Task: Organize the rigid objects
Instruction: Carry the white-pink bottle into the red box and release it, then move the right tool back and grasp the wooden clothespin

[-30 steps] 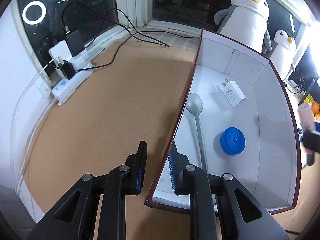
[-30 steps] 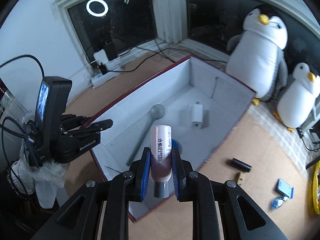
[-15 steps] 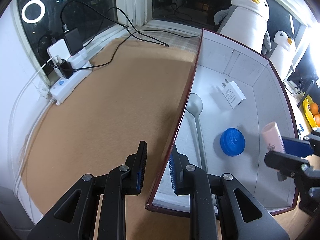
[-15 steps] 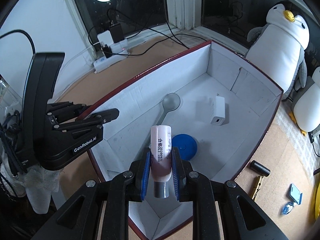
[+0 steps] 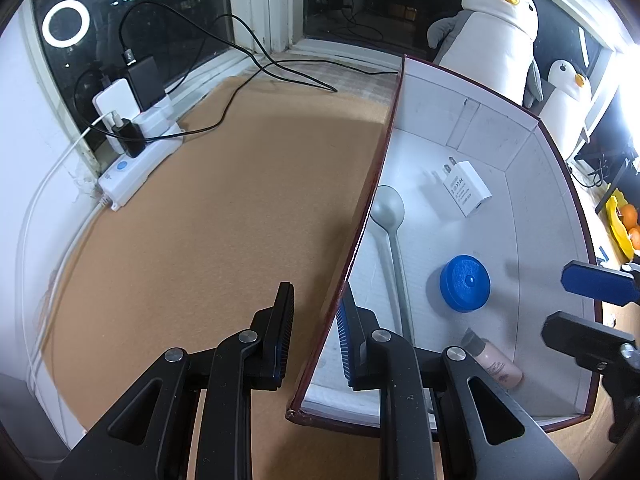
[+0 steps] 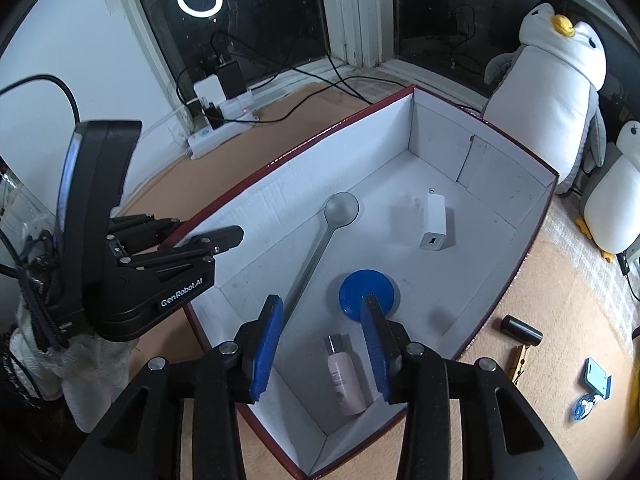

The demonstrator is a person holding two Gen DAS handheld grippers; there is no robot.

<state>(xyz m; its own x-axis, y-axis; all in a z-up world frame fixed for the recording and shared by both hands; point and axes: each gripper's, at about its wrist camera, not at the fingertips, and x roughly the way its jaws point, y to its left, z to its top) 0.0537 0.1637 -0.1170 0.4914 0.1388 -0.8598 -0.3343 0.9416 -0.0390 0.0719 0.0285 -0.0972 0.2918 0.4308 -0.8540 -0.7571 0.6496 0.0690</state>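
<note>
Bottle (image 6: 346,380), lid (image 6: 368,291), spoon (image 6: 320,244), charger (image 6: 434,222) in box (image 6: 500,196).

Tan cork-like tabletop (image 6: 532,308), red-rimmed white box (image 6: 516,240), white power strip (image 5: 140,164), black cylinder (image 6: 522,330), wooden clothespin (image 6: 519,364), two plush penguins (image 6: 548,92).

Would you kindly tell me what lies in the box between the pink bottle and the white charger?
The blue round lid lies between the pink bottle and the white charger, seen in the right wrist view.
</note>
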